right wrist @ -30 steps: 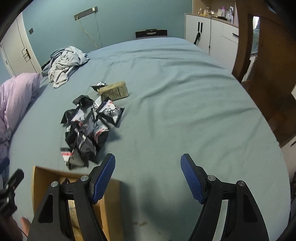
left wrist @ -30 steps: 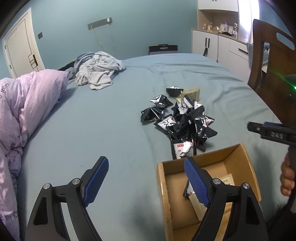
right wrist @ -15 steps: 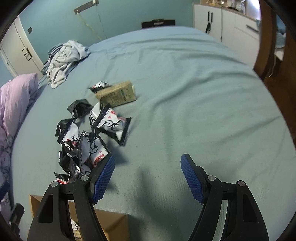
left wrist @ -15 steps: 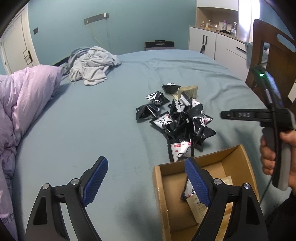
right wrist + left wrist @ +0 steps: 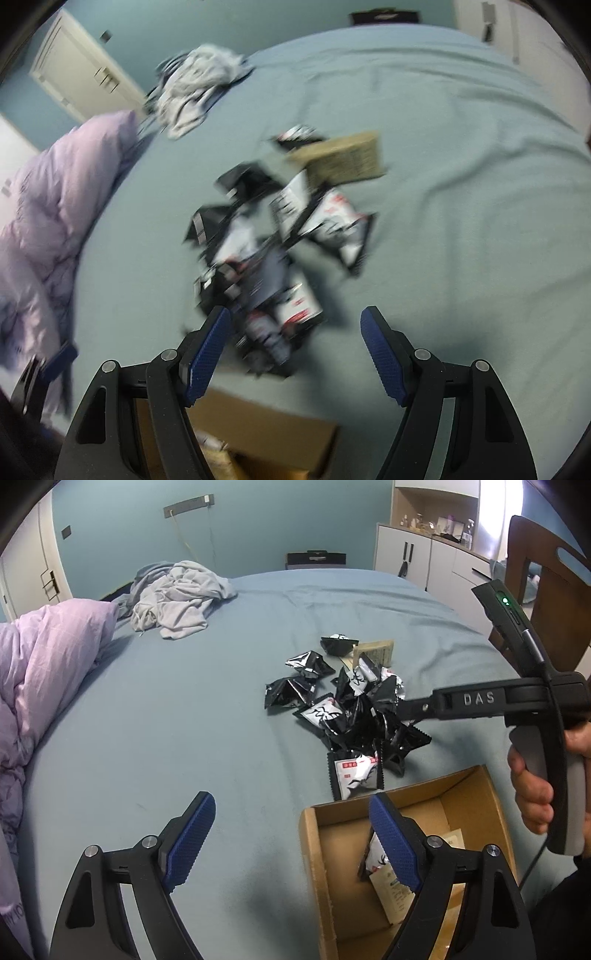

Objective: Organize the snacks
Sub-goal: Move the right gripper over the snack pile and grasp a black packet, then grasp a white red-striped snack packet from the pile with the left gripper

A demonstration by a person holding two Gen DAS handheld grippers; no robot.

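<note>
- Jaws wide and empty on both sides: my right gripper [image 5: 295,354] hangs over the near end of the snack pile [image 5: 354,716], while my left gripper [image 5: 291,842] hovers by the cardboard box [image 5: 314,853].
- Packets lie straight ahead and below the right jaws, the pile running away from me along the bed [image 5: 184,709]; the right hand [image 5: 535,775] is nearer.
- Box sits just short of the pile, a few packets inside.
- "DAS" reads on the right gripper's arm; packet print is too small to read.

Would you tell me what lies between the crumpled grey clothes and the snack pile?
Only bare blue bedsheet separates the grey clothes from the snack pile, seen in the left wrist view.
</note>
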